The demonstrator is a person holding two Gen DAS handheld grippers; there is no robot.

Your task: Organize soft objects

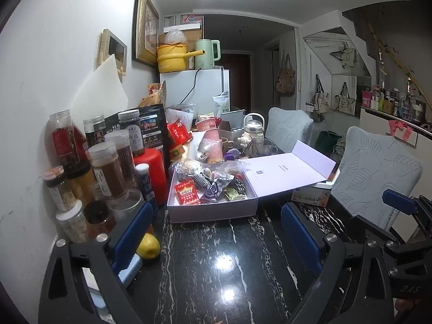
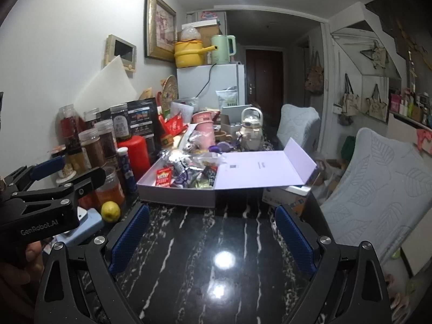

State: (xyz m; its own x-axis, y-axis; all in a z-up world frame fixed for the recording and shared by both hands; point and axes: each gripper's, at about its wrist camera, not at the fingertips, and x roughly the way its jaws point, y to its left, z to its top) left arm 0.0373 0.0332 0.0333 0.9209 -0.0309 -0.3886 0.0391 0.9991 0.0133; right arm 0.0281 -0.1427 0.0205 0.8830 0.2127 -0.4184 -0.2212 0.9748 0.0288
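Note:
An open lilac box (image 1: 210, 210) (image 2: 175, 197) stands mid-table, its lid (image 1: 286, 172) folded out flat to the right. Inside lie black-and-white checked fabric pieces (image 1: 237, 183), a red sachet (image 1: 187, 193) (image 2: 164, 176) and crinkled wrappers. My left gripper (image 1: 216, 232) hovers open over the dark marble table (image 1: 216, 283), a short way before the box, with nothing between its fingers. My right gripper (image 2: 212, 237) is open too and empty, just right of the left one. One of the right gripper's blue pads (image 1: 399, 205) shows at the edge of the left wrist view.
Spice jars (image 1: 108, 170) and a red canister (image 1: 151, 175) crowd the left edge by the wall. A lemon (image 1: 148, 245) (image 2: 110, 210) and a pale blue device (image 2: 86, 224) lie near my left finger. Mugs, packets and a white bottle (image 1: 253, 131) sit behind the box. Two grey chairs (image 1: 378, 178) line the right side.

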